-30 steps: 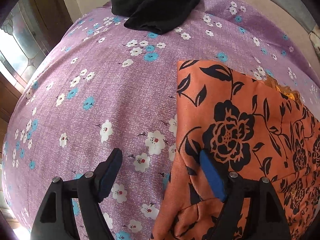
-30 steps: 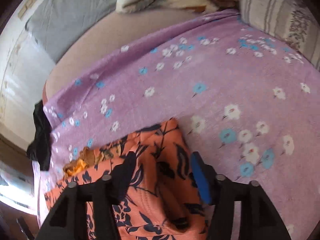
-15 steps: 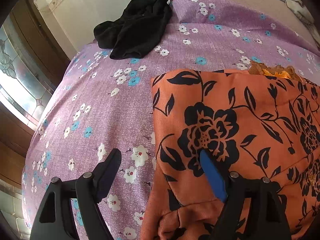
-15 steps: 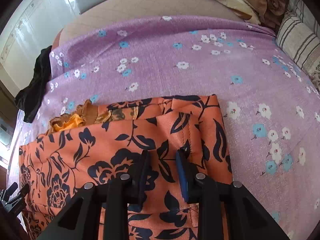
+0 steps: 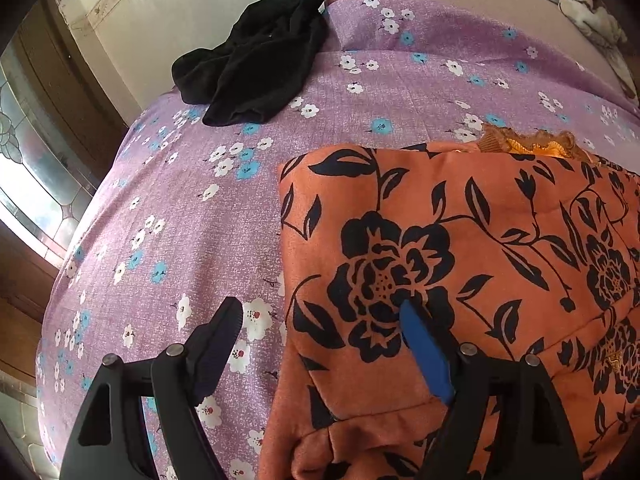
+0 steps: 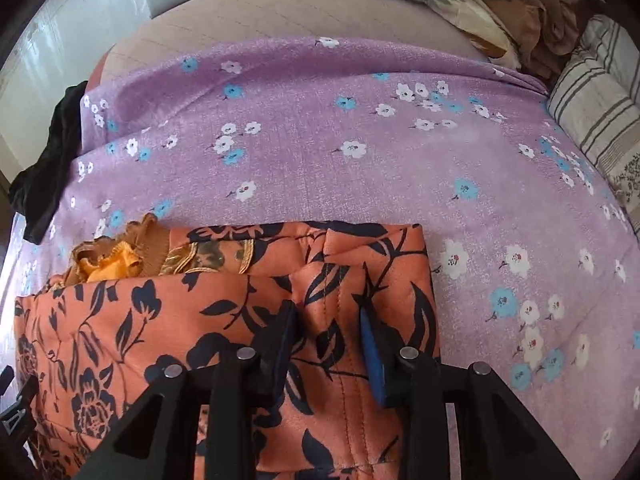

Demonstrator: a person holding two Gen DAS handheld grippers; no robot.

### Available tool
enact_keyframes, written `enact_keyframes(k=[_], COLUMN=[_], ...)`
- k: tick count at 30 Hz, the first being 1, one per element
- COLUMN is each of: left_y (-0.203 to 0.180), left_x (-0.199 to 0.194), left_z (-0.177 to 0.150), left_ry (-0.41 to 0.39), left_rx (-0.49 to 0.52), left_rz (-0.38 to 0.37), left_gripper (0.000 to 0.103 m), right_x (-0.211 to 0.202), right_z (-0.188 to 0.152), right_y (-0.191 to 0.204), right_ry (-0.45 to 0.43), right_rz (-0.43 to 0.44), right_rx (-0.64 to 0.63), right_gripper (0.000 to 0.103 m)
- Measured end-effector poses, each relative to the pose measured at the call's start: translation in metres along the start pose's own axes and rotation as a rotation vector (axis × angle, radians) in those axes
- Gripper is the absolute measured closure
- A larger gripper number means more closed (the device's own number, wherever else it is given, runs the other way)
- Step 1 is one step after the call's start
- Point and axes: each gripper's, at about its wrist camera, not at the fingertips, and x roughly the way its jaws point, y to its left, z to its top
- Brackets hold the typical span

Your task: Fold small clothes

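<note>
Left gripper (image 5: 320, 320) is spread wide on my feed, one finger over the purple bedspread (image 5: 192, 216), the blue-padded one over the left end of the orange floral garment (image 5: 440, 248), gripping nothing; it looks unchanged from half a second ago. My right gripper (image 6: 329, 318), nearly pinched on a raised fold then, now has its fingers parted with the seamed ridge between them; I cannot tell if the pads touch cloth. One orange garment lies folded near the bedspread's near edge, long axis running left to right, frilled yellow trim (image 6: 108, 258) at its far edge. One black garment (image 5: 256, 68) sits crumpled at the far left corner. One striped pillow (image 6: 596, 112) borders the right edge.
</note>
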Motion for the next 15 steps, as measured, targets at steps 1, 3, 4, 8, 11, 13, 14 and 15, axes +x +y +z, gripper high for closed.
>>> enact_keyframes(k=[1,3,4,8,11,13,14,15], left_y=[0.002,0.008,0.012,0.026,0.030,0.035,0.038,0.041], left_x=[-0.002,-0.010,-0.016,-0.039,-0.052,-0.064,-0.069,-0.073], left_z=[0.000,-0.004,-0.007,-0.033,-0.056,-0.078,-0.090,-0.102], left_ry=[0.010,0.019,0.019,0.033,0.072,0.081,0.094,0.106], left_rx=[-0.006,-0.024,-0.034,-0.064,-0.060,-0.083,-0.094,-0.105], left_rz=[-0.008,-0.038,-0.053,-0.095,-0.117,-0.125,-0.134,-0.147], left_gripper=[0.022,0.022,0.022,0.022,0.022,0.022,0.022,0.022], right_x=[-0.007,-0.029,-0.042,-0.092,-0.125,-0.144,-0.153,-0.161], right_z=[-0.002,-0.015,-0.024,-0.072,-0.112,-0.137,-0.149,-0.160], right_y=[-0.003,-0.011,-0.017,-0.049,-0.075,-0.090,-0.097,-0.103], right_ry=[0.002,-0.005,-0.012,-0.008,0.015,0.012,0.012,0.013], right_rz=[0.020,0.046,0.070,0.165,0.225,0.261,0.273,0.288], right_rx=[0.008,0.023,0.023,0.024,0.070,0.096,0.108,0.120], right_gripper=[0.068,0.068,0.068,0.068,0.065,0.049,0.037,0.037])
